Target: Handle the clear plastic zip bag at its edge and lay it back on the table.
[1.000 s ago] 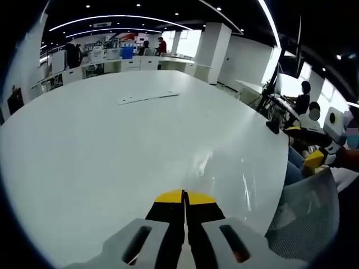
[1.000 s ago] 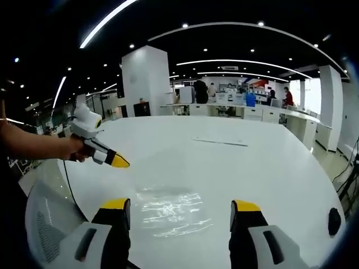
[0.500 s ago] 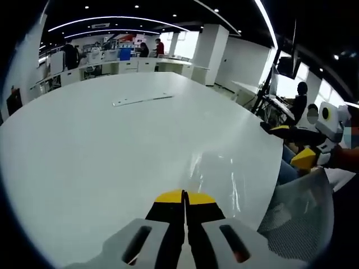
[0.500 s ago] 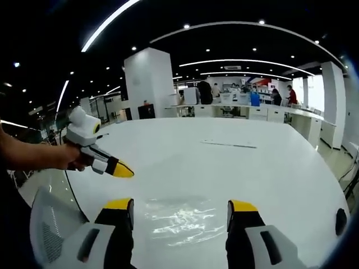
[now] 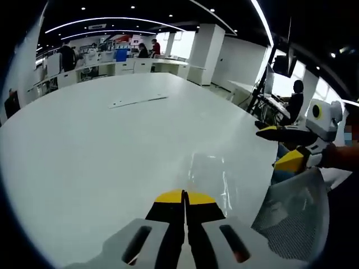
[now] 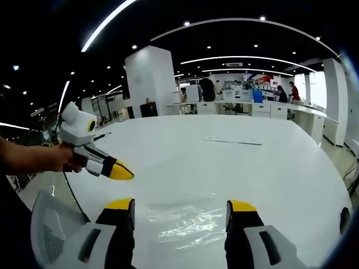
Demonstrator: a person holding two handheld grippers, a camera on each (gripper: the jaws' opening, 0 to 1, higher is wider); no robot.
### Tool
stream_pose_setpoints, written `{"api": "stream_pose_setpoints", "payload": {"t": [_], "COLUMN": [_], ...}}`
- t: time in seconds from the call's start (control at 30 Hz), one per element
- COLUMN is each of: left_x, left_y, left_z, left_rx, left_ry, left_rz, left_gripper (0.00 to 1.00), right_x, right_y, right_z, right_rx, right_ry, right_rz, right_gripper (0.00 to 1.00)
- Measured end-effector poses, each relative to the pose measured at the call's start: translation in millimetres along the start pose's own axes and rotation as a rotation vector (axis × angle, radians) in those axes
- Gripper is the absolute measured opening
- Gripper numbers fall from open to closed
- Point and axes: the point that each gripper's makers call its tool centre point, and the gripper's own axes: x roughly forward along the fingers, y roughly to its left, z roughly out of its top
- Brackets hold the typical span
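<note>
- Since the earlier frames, the right gripper point(image 5: 283, 147) has come further into the right side of the left gripper view. In the right gripper view the left gripper point(image 6: 120, 171) has drifted slightly lower at left centre. The bag point(image 6: 185, 224) has not visibly moved on the table; its shift within each frame matches the camera motion.
- Bag position: it lies flat on the white table point(image 6: 269, 168). In the right gripper view it sits at bottom centre, between that view's own jaws. In the left gripper view the bag point(image 5: 210, 179) sits just above the gripper's yellow tips, right of centre.
- Left gripper point(image 5: 184, 197): jaws pressed together, nothing between them. It hangs beside the bag and clear of it.
- Right gripper point(image 6: 182, 205): jaws spread wide, empty, lined up on the bag's near edge.
- Step in hand, as judged: approach and pinch the bag's edge with the right gripper.
- Procedure: lower the spread jaws so one tip slides under the near edge; thin film tends to cling to a smooth top, so come in shallow.
- Pinch only the rim, lift a little, then lay it down flat without folding.
- Risk: the film may slide away if pushed. The left tips could press on it to pin it.
- A thin strip point(image 6: 233, 142) lies well apart toward the far side; leave it.
</note>
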Motion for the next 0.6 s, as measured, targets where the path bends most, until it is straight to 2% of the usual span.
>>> {"api": "stream_pose_setpoints", "payload": {"t": [0.6], "left_x": [-3], "left_y": [-21.8], "left_z": [4.3], "left_rx": [0.002], "left_ry": [-0.007], "left_rz": [-0.031], "left_gripper": [0.00], "right_x": [10], "right_y": [9], "right_z": [1.1], "right_rx": [0.074], "right_ry": [0.010], "right_rz": [0.012], "right_gripper": [0.57]}}
